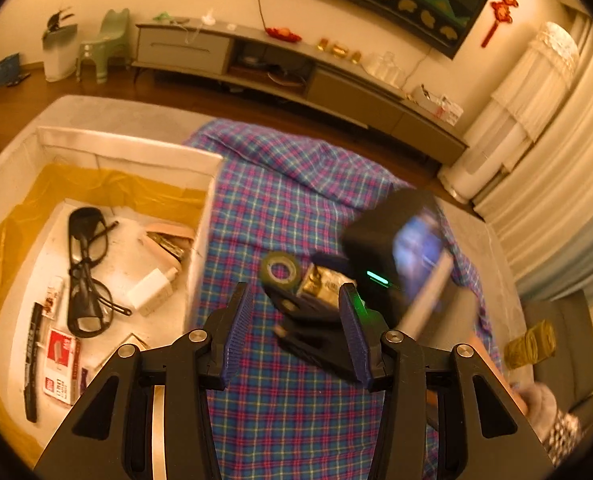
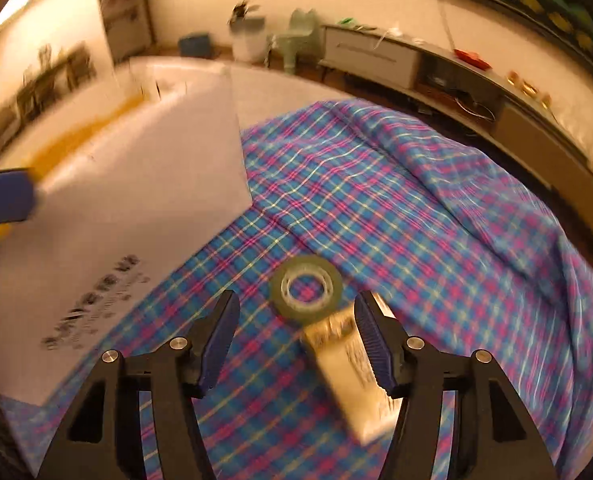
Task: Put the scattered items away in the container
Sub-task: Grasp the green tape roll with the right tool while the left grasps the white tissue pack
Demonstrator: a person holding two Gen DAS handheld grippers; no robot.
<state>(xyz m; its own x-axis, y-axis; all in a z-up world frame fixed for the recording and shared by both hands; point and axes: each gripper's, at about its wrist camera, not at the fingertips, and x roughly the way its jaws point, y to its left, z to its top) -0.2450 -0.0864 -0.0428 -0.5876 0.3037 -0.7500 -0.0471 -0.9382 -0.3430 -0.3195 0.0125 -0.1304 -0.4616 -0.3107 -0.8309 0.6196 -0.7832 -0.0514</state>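
I see my left gripper at the bottom centre of the left wrist view, released, with nothing between its two pads. Just beyond it is my right gripper, blurred, jaws spread. In the right wrist view the right gripper is released; one small pale box lies between its fingers, against the right-hand pad, and I cannot tell whether that pad presses it. One tape roll lies flat on the checked cloth, touching the far end of the box. These two items are outside the container.

The container, a white box with yellow lining, fills the left of the left wrist view. Inside I count two pairs of glasses, one white charger, one black pen and one red-and-white packet. Its white side wall stands between the tape roll and the interior.

Far back, upper frame: one low TV cabinet, one green child's chair.
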